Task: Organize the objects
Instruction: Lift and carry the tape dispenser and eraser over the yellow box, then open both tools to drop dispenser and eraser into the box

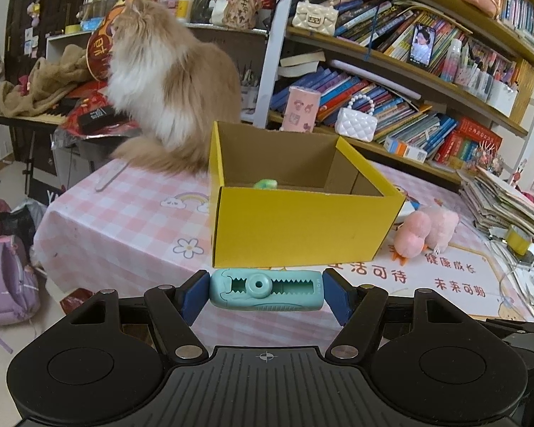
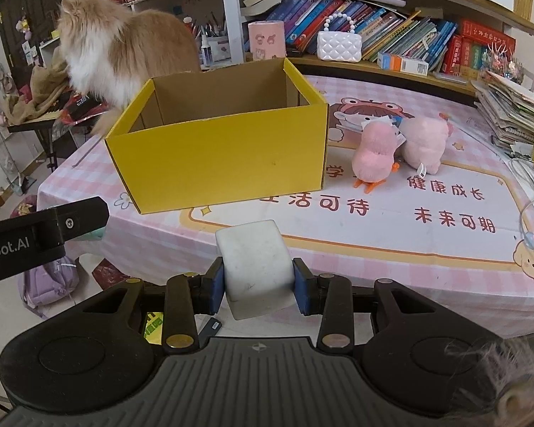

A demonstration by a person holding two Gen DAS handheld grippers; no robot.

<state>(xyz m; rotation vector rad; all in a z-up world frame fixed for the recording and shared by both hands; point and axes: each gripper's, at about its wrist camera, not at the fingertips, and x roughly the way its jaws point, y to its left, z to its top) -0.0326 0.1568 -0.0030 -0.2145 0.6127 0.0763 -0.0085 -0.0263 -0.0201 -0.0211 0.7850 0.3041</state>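
Left gripper [image 1: 266, 293] is clamped end-to-end on a teal correction-tape dispenser [image 1: 266, 291], blue pads tight on both short ends, held crosswise just at 6 o'clock of the yellow cardboard box [image 1: 302, 227]. Right gripper [image 2: 258, 281] is clamped on a white block eraser [image 2: 254, 267], scuffed grey; its lower end is hidden behind the pads and gripper body. Box sits open-topped on the pink checked tablecloth [image 1: 124, 213]. From the left wrist view a small green item [image 1: 265, 184] shows over the front wall inside the box, mostly cut off, can't identify it; the right wrist view sees only bare inner walls, floor hidden by the front wall. Two pink plush toys [image 2: 398, 146] lie touching each other at 3 o'clock of the box, the nearer one with orange feet; what the other one is I can't tell. Long-haired ginger-and-white cat [image 1: 167, 82] sits at 11 o'clock of the box, back to camera, face not visible. In the right wrist view the left gripper's black arm enters from 9 o'clock, lettering cut off at the frame edge, a sliver of teal peeking below it. Bookshelf [image 2: 391, 25] behind is cluttered, titles unreadable. Fuzzy blur in the lower right corner of the right view, unidentifiable.
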